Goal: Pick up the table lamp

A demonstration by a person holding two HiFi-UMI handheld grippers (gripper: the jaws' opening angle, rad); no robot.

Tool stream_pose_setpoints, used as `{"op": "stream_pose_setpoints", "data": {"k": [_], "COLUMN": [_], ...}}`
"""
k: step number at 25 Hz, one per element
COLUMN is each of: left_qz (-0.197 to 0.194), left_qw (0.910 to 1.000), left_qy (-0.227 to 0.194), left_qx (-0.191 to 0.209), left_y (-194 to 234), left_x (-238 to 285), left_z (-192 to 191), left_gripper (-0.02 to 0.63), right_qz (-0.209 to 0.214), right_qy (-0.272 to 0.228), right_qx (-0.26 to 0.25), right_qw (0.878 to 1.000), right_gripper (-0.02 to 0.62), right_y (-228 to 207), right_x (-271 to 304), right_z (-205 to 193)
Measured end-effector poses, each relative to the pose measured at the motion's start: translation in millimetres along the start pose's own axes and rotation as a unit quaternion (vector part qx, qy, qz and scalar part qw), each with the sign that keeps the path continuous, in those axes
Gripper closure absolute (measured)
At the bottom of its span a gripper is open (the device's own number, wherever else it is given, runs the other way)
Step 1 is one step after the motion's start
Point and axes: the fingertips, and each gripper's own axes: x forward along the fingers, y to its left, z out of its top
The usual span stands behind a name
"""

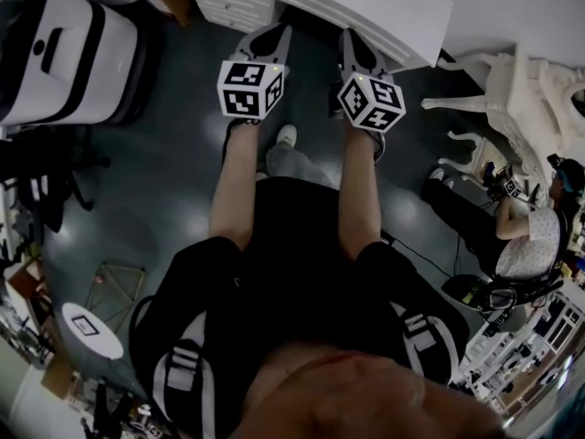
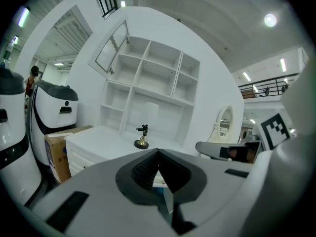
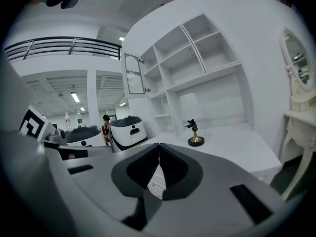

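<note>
Both tools pressed together, nothing between the pads. Left tool (image 2: 158,154) and right tool (image 3: 159,148) are side by side, both pointing at the counter (image 2: 94,139) and only slightly nose-down.

Lamp (image 2: 142,137) stands on the counter top, toward the back, just in front of the shelf unit (image 2: 150,75). It is small and upright: round brass base, thin vertical stem, dark head on top. Long axis is vertical. Nothing else sits on the counter near it.

Key geometry:
- Both tools are well short of the counter's front edge, so the lamp is well apart from either, ahead and a bit above the jaw line in both gripper views.
- In the left gripper view the lamp sits just left of the jaw line, nearly on axis.
- In the right gripper view the lamp (image 3: 195,133) is clearly off to the right of the jaw line.
- It looks about the same size in both views, so I can't tell which hand is nearer. The left is better lined up.

Head view shows the tools (image 1: 274,35) (image 1: 355,42) at the counter's edge; the lamp isn't visible there.

My read: approach not finished, and the jaws must spread before a pinch across the stem.
</note>
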Motion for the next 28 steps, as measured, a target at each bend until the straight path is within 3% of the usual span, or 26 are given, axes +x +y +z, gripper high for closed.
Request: {"op": "stream_pose_setpoints", "data": {"k": [7,20,28], "left_qz": [0.017,0.041,0.019], "left_qw": [0.9995,0.9982,0.9992], "left_qy": [-0.005,-0.004,0.01], "left_qx": [0.027,0.044,0.033], "left_y": [-5,4,11], "left_x": [44,73,120], "left_z": [26,40,37], "left_gripper": [0.596,0.595,0.595], "right_qz": [-0.002,0.004,-0.022], "right_qy": [-0.024,-0.015,-0.016], "right_qx": [-0.028,0.005,-0.004], "right_qw": [0.999,1.0,1.0], "right_gripper": [0.577,0.577,0.577], "right_y": [-42,-75,-107], "right_x": [23,50,75], "right_z": [38,35,39]}}
